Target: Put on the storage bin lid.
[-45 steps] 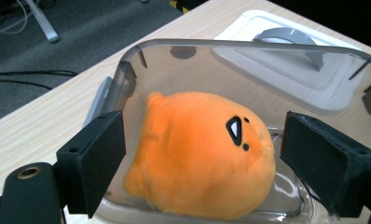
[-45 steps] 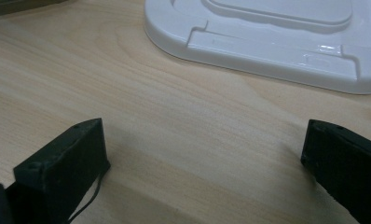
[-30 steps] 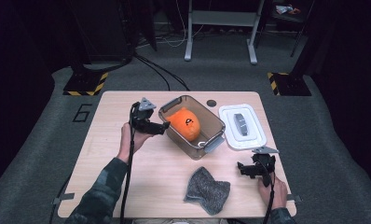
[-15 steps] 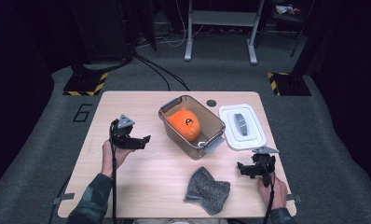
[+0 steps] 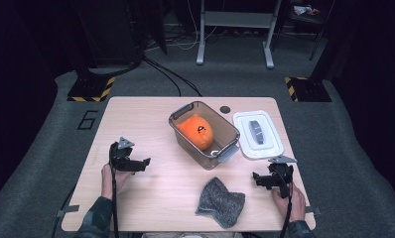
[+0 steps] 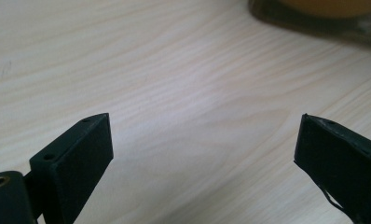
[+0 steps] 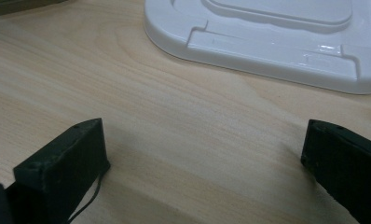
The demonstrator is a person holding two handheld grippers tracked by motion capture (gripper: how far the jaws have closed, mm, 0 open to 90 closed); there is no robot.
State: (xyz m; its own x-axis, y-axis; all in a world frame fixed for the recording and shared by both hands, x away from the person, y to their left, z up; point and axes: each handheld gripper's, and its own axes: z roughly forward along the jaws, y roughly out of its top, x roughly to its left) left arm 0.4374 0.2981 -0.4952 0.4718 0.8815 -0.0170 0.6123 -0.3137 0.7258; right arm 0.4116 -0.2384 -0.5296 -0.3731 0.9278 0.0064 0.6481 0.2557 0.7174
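Left gripper [image 5: 147,161] sits at lower left of the high view, jaws wide and empty over bare table [image 5: 136,119], likely parked away from the work. At centre, the orange plush [image 5: 196,131] lies inside the clear bin [image 5: 180,112], up and right of that gripper, well apart; grey cloth [image 5: 220,202] lies below. At lower right, right gripper [image 5: 255,177] is wide, empty, just short of the white lid [image 5: 272,148].
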